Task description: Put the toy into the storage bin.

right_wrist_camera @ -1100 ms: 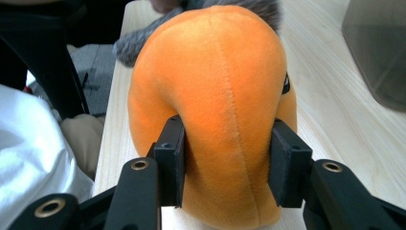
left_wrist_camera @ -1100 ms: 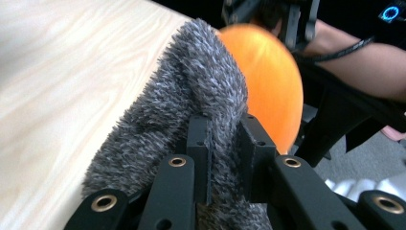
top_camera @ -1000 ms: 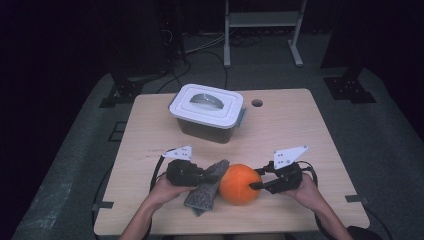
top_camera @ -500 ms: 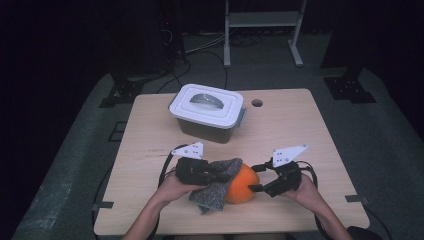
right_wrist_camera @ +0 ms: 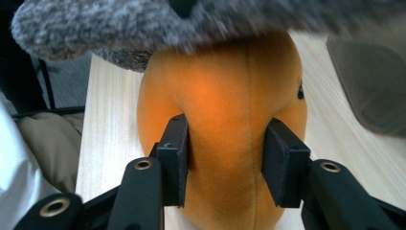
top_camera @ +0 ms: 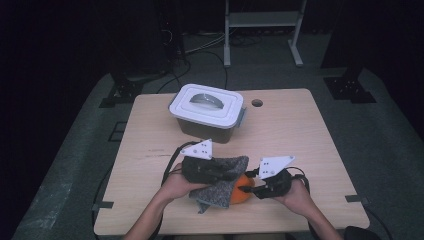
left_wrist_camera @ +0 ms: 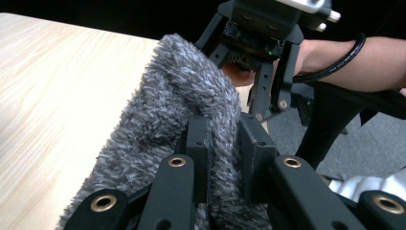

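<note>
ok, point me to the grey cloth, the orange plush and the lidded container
grey cloth (left_wrist_camera: 167, 110), left gripper view, on the fuzzy fold above the jaws.
orange plush (right_wrist_camera: 225, 124), right gripper view, on its body between the jaws.
lidded container (top_camera: 206, 104), high view, on the white lid.

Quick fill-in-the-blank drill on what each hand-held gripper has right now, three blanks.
1. The left hand-held gripper is shut on the grey ____.
2. The right hand-held gripper pinches a soft toy coloured ____.
3. The white lid on the container is ____.

Missing words: cloth; orange; closed
</note>
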`<state>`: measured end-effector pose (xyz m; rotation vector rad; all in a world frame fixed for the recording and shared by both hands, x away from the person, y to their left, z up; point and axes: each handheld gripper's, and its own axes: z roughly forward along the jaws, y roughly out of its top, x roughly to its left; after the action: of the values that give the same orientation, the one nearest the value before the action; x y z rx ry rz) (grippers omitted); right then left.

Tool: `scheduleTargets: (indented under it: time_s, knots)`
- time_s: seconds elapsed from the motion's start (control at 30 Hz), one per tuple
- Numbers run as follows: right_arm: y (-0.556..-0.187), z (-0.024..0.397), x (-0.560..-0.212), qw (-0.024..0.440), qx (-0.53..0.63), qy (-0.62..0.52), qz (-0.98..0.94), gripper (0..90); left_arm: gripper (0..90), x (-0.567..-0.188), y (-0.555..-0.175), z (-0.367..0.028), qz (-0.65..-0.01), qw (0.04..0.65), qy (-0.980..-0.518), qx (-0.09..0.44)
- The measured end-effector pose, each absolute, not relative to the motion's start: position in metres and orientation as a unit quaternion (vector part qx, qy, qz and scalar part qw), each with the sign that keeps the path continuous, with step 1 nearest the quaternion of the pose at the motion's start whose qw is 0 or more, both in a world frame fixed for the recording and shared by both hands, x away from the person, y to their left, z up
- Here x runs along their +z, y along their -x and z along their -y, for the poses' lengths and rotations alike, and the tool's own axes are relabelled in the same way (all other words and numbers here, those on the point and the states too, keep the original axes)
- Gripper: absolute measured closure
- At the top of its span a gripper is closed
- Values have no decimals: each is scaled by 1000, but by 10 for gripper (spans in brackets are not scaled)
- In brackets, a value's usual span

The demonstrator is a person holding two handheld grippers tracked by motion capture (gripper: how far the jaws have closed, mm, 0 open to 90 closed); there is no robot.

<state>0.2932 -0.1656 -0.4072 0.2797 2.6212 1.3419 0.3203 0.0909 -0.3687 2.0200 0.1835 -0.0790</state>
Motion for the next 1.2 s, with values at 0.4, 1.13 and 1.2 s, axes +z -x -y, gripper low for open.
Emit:
scheduleTargets:
  time_s: [0.4, 1.13, 1.2]
  knots:
    - [-316, 200, -410, 48, 471, -177, -863, 283, 763, -394, -334, -115, -141, 538, -830, -43]
    - [-314, 165, -395, 51, 521, -123, -843, 591, 765, -369, -325, -125, -128, 546, -828, -19]
    - [-315, 162, -400, 55, 515, -121, -847, 577, 764, -375, -326, -126, -136, 533, -835, -16]
